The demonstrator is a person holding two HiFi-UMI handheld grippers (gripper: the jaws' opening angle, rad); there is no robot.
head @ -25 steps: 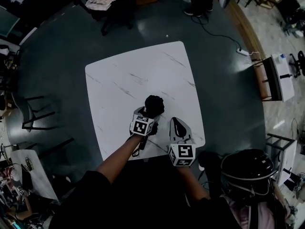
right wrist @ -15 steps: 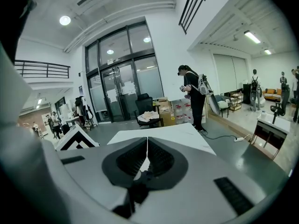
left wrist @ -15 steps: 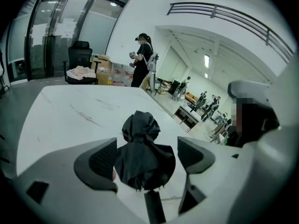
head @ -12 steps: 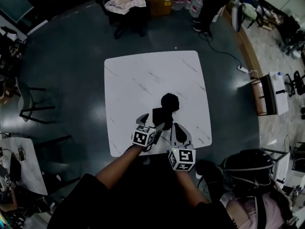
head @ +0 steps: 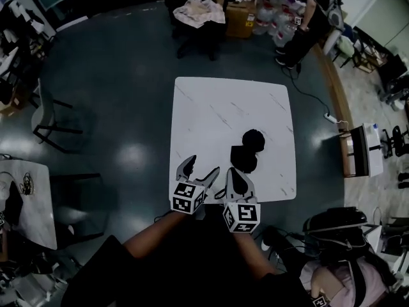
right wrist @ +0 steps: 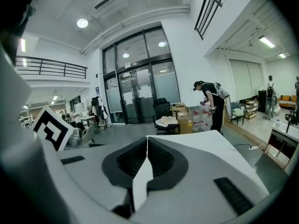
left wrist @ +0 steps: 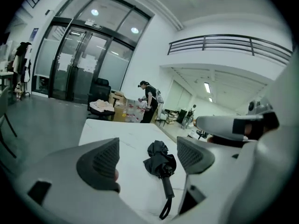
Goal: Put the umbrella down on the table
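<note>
Head view: the umbrella point(head: 248, 151) lies on the table point(head: 211, 107), a little far and right of me, handle toward me. My left tongs point(head: 199, 170) are open and empty. My right tongs point(head: 234, 173), nearer, are closed on nothing.

Lower middle of the head view: the left claw point(head: 201, 167) and right claw point(head: 234, 173), both rounded shells of pale grey moulded plastic. Each carries a white cube printed with black square markers, the left cube point(head: 187, 198) and the right cube point(head: 242, 215). In the left gripper view, the fingers bear charcoal pads point(left wrist: 103, 160), finely ribbed against the grey. The person wears a dark top with short sleeves point(head: 112, 261), seen at the bottom of the head view.
</note>
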